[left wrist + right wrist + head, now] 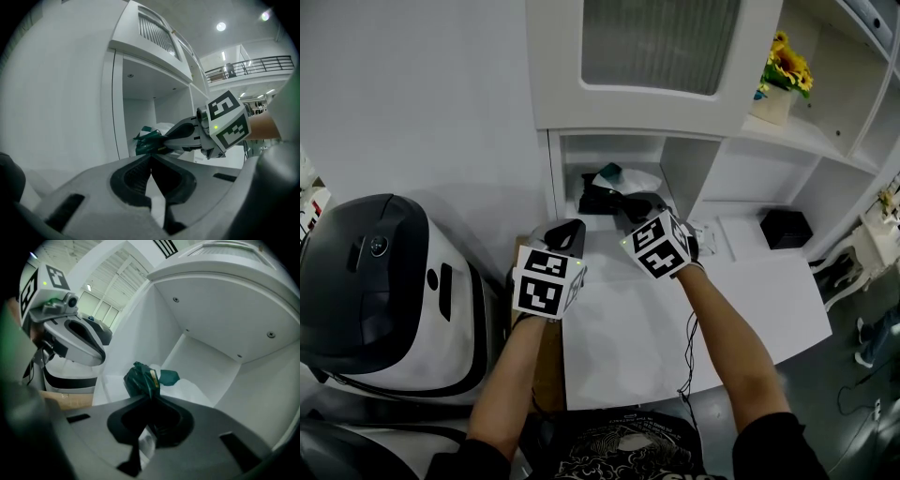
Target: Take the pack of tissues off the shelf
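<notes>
Step in hand, we judge: draw pack out of niche.
- Dark-green-and-white plastic-wrapped pack of tissues point(140, 377): on floor of open white shelf niche point(556, 178), toward niche's left wall.
- Right hand-held gripper point(149, 400): reaches into niche mouth, jaws pinched on pack's green wrapper end.
- We'd hold pinch firm and pull straight back, low, clear of niche's upper edge. Thin wrapper may slip.
- Left hand-held gripper point(151, 158): hovers just outside niche by its left post, jaws together, nothing between.
- Both forearms stretched toward niche over white worktop point(741, 300).
</notes>
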A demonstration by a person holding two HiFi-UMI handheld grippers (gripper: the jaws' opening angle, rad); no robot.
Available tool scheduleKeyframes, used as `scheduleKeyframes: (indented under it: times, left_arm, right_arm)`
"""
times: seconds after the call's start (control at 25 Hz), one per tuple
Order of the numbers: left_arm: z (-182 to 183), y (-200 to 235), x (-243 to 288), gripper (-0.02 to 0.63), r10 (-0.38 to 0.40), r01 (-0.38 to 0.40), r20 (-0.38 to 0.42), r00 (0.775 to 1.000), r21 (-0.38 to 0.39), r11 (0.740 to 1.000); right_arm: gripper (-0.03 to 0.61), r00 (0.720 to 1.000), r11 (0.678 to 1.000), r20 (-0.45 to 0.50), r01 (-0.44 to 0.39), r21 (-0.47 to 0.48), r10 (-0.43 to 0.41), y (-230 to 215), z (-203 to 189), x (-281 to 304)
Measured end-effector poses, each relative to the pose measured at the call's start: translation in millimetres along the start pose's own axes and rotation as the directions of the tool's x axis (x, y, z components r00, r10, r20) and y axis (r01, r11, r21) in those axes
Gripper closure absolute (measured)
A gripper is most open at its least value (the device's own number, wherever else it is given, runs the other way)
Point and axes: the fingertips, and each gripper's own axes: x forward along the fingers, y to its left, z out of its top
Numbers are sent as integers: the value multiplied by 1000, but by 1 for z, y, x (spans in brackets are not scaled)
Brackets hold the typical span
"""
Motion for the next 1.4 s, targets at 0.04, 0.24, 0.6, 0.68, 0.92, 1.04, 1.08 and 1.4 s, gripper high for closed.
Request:
scheduleKeyframes:
  times: [0.04,0.24,0.6,0.68,0.92,1.04,1.08,1.4]
  left_arm:
    - [0,0,0,606,0,0,-1,1000,-2,1000]
    - [-1,-1,-1,606,6,-6,-2,1000,-4,1000]
    - [7,-13,-15,606,43,-43,-3,999,13,999]
    - [11,-16,-21,606,58,-58,1,998,15,998]
    - [17,-30,-42,606,104,-104,3,995,18,994]
    - [19,-37,-52,606,128,-128,2,992,14,992]
    - [19,-40,-55,606,136,-136,2,991,13,991]
    - [24,-79,-76,606,188,-188,1,982,2,982]
  right_arm:
    - [568,1000,1000,4,4,3,-4,0,1,-1]
    - [569,999,999,30,30,15,-30,-2,4,-6]
    - [571,993,997,98,54,47,-59,-7,17,-28]
    - [571,992,997,111,55,49,-60,-7,18,-35]
    - [571,987,997,152,49,61,-58,-9,23,-61]
    - [571,984,997,171,43,62,-53,-8,24,-74]
    - [571,983,997,178,40,63,-51,-7,24,-79]
    - [571,973,997,227,18,76,-35,-9,16,-127]
